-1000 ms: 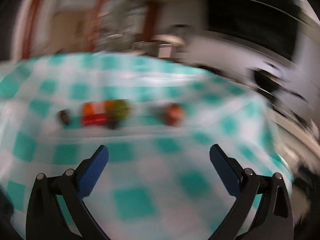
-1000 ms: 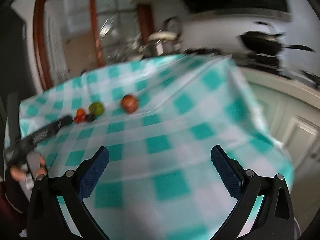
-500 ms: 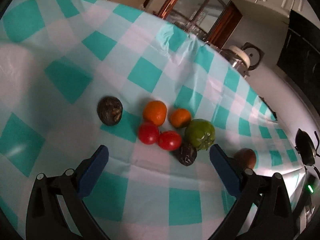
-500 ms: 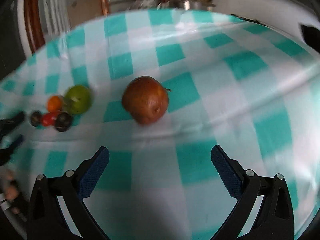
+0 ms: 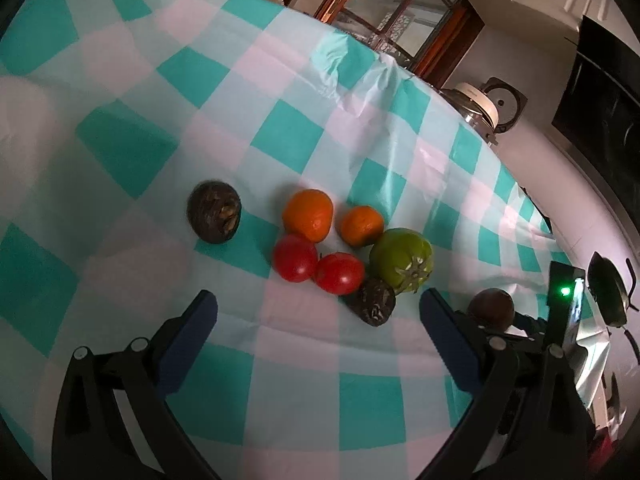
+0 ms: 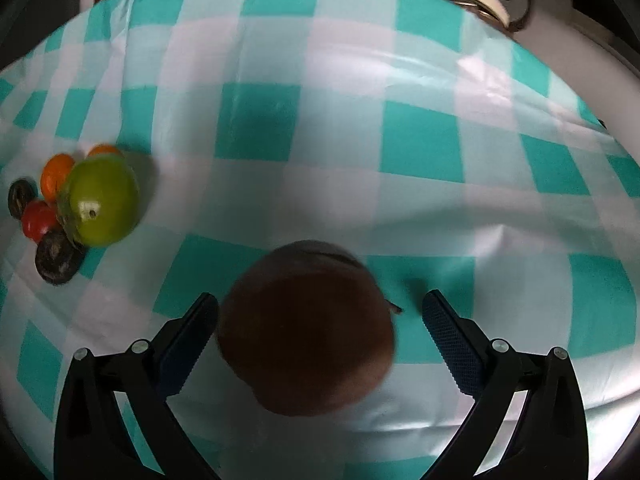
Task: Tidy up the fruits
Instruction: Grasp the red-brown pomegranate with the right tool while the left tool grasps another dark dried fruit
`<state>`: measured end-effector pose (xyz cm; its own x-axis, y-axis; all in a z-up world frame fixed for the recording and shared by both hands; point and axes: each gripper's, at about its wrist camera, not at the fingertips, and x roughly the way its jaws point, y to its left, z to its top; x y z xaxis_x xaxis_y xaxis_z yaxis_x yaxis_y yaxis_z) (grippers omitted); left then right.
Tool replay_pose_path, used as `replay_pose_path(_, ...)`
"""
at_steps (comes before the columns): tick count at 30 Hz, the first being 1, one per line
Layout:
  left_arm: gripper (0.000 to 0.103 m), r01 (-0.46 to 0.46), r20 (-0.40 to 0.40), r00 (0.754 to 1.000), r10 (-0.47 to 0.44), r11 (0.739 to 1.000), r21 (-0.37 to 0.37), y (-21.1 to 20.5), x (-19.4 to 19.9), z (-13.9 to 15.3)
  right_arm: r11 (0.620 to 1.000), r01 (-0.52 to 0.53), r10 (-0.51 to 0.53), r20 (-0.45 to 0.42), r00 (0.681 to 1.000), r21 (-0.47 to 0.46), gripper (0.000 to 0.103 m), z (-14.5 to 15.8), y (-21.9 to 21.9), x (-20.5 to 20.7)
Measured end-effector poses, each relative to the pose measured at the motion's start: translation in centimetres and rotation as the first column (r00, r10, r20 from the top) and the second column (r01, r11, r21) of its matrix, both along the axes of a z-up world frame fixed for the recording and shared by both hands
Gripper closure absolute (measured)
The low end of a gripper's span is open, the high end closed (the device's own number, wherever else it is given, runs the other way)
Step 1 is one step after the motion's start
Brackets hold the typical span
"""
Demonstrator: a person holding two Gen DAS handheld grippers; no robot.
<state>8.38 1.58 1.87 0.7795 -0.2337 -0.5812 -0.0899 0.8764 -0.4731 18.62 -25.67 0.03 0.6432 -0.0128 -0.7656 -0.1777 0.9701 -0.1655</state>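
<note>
A fruit cluster lies on the teal-checked tablecloth (image 5: 280,136): two oranges (image 5: 308,214), two red tomatoes (image 5: 295,258), a green tomato (image 5: 401,260) and a dark wrinkled fruit (image 5: 374,302). Another dark fruit (image 5: 214,212) sits apart to the left. My left gripper (image 5: 318,316) hovers open just short of the cluster and holds nothing. A brown apple (image 6: 308,328) rests apart from the green tomato (image 6: 102,206), between the fingers of my right gripper (image 6: 320,312). Its jaws are closing; a gap shows at the right pad (image 6: 444,328). The apple (image 5: 491,306) also shows in the left wrist view.
The cloth hangs over the table's far edge (image 6: 592,120). Behind it a counter carries a lidded pot (image 5: 480,108) and a dark pan (image 5: 606,288). The right tool's body, with a green light (image 5: 565,291), stands right of the cluster. Open cloth lies beyond the apple.
My right gripper has swept in over the apple, which now fills the space between its fingers. The left gripper dropped to the cluster, then held still.
</note>
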Motion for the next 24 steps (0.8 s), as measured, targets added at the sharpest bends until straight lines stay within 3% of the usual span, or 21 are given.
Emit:
replay_pose_path(2,0.002,0.000,-0.013,1.000,-0.001,1.000,-0.012,0.1,0.0,-0.2,1.000,-0.020,0.020,0.004,1.000,0.000,0.019,0.0,0.1,-0.2)
replay_pose_path(4,0.002,0.001,-0.021,1.000,-0.002,1.000,-0.010,0.0,0.0,-0.3,1.000,-0.007,0.007,0.005,1.000,0.026,0.037,0.1,-0.2,-0.5)
replay_pose_path(9,0.002,0.051,-0.030,0.998,-0.050,0.998,0.044,-1.3,0.1,-0.3,0.990,0.064,-0.064,-0.002,0.998,0.124,0.039,0.3,-1.6,-1.0)
replay_pose_path(15,0.002,0.146,-0.067,0.988,-0.139,0.981,0.128,-3.5,0.6,-0.4,0.892,0.155,-0.195,0.052,0.979,0.425,0.039,1.2,-4.4,-2.0)
replay_pose_path(24,0.005,0.168,-0.135,0.981,-0.143,0.965,0.200,-6.0,3.0,-0.9,0.863,0.136,-0.191,0.065,0.979,0.486,0.039,0.4,-5.7,-4.8)
